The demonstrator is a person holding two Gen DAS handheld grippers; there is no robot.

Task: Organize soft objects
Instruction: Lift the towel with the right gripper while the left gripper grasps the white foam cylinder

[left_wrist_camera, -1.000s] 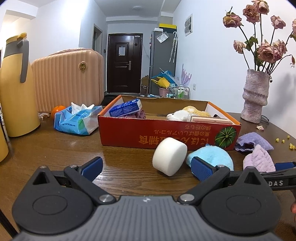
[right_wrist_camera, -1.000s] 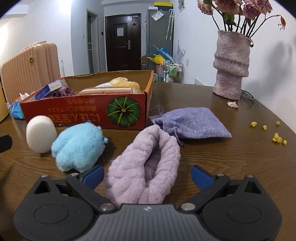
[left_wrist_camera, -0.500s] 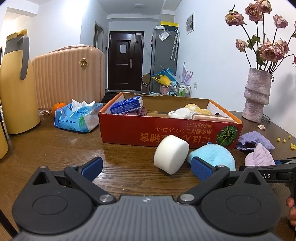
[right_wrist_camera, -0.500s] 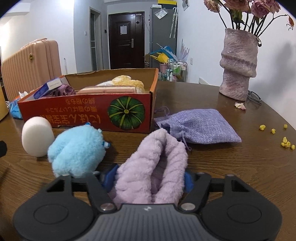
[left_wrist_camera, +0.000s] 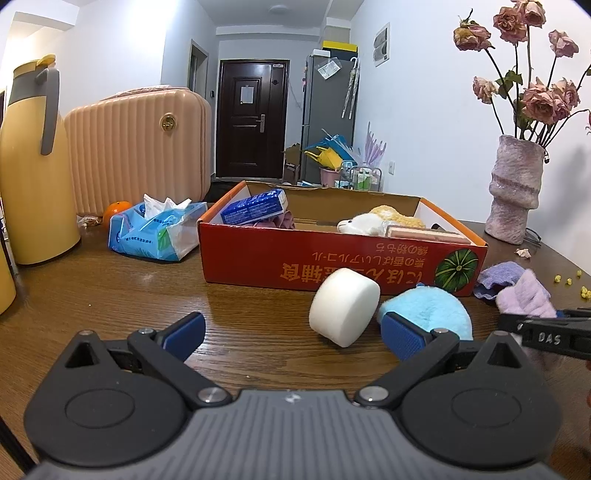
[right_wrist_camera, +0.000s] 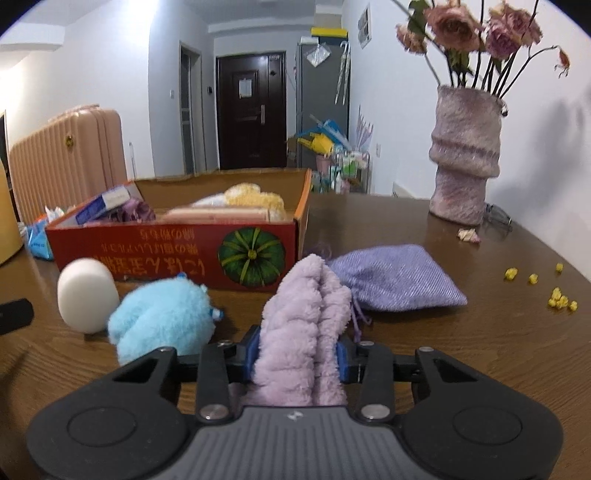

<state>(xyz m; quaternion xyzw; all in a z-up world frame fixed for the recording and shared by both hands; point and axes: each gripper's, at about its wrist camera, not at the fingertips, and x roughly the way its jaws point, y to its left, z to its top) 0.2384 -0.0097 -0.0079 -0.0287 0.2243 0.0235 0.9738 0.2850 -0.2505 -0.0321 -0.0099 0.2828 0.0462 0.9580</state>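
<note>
Right gripper (right_wrist_camera: 297, 360): fingers pinching the lilac fluffy cloth (right_wrist_camera: 306, 317), squeezed narrow between the blue pads (whether it's clear of the bench (right_wrist_camera: 461, 354) is unclear). Left gripper (left_wrist_camera: 293, 330): fingers spread wide, gripping nothing, low over the bench. White foam cylinder (left_wrist_camera: 344, 306) just beyond them, light-blue plush (left_wrist_camera: 430, 308) right of it. Red cardboard box (left_wrist_camera: 332, 258) behind; purple pouch (right_wrist_camera: 397, 278) lies to its right.

A yellow thermos (left_wrist_camera: 35, 162), a ribbed pink suitcase (left_wrist_camera: 136, 147), an orange (left_wrist_camera: 116, 210) and a blue tissue pack (left_wrist_camera: 155, 230) stand far ahead-left of the jaws; a vase (right_wrist_camera: 465, 158) of dried roses (right_wrist_camera: 465, 27) far ahead-right.
</note>
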